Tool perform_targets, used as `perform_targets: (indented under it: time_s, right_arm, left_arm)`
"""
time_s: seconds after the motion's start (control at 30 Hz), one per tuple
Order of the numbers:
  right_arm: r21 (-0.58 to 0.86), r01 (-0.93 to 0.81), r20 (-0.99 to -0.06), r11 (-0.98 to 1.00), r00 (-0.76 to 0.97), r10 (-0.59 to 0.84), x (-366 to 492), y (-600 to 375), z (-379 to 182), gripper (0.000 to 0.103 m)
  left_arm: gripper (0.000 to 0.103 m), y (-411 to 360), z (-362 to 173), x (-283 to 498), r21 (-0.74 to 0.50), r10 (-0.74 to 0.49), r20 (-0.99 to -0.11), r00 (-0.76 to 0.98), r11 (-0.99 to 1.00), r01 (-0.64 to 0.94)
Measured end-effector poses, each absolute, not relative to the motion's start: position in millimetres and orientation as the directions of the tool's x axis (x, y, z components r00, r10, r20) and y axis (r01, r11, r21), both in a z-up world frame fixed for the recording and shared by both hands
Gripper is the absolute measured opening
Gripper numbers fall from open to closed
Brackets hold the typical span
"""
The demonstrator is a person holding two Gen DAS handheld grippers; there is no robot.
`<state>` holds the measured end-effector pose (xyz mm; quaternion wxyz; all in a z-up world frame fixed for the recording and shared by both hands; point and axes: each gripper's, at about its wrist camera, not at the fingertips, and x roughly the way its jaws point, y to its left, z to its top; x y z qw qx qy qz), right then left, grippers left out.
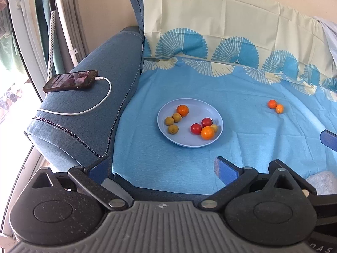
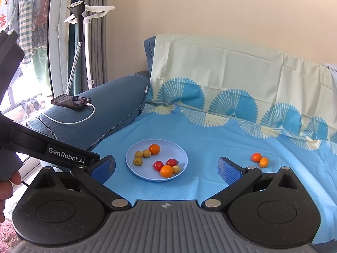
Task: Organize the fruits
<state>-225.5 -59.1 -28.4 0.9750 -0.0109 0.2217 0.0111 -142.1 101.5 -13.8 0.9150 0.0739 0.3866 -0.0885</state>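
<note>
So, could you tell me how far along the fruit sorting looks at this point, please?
Mostly done, it seems: the plate already holds eight small fruits, including two red tomatoes. Nothing is in hand; the left gripper and right gripper are both open and held back from the plate. Still left: two orange fruits lying on the blue sheet, to the right of the plate.

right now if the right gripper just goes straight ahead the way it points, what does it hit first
Probably the plate of fruit: it lies dead ahead between the open fingers of the right gripper, on the blue sheet. Nothing stands in between, though depth is hard to judge here.
</note>
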Motion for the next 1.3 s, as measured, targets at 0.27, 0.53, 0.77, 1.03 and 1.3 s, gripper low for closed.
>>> perform_targets:
  time_s: [0.27, 0.53, 0.77, 1.03, 1.3]
  right_arm:
    - [-0.013, -0.036, -0.442, 0.999, 0.897, 0.026, -222.7, -57.8, -30.7, 0.102]
    - [-0.006, -0.028, -0.461, 1.0, 0.887, 0.023, -217.1, -57.9, -35.7, 0.102]
    - [0.004, -0.032, -0.482, 0.999, 0.876, 0.031, -210.0, -59.5, -43.6, 0.102]
    - [0.046, 0.02, -0.507, 0.999, 0.862, 0.006, -194.4, -81.7, -55.5, 0.102]
    - [0.1, 0.204, -0.522, 0.974, 0.844, -0.123, -163.4, -145.7, -82.8, 0.102]
  left_arm:
    - [0.103, 102.6, -17.0, -137.5, 0.067, -0.1, -0.728, 0.678, 0.974, 0.216]
    - [0.103, 103.2, -25.7, -131.4, 0.068, -0.1, -0.745, 0.659, 0.972, 0.224]
    - [0.103, 99.4, -34.2, -121.0, 0.069, -0.093, -0.767, 0.635, 0.972, 0.226]
    - [0.103, 74.9, -42.0, -96.9, 0.079, -0.093, -0.793, 0.603, 0.964, 0.253]
    - [0.103, 33.6, -54.0, -55.9, 0.113, -0.075, -0.82, 0.568, 0.951, 0.288]
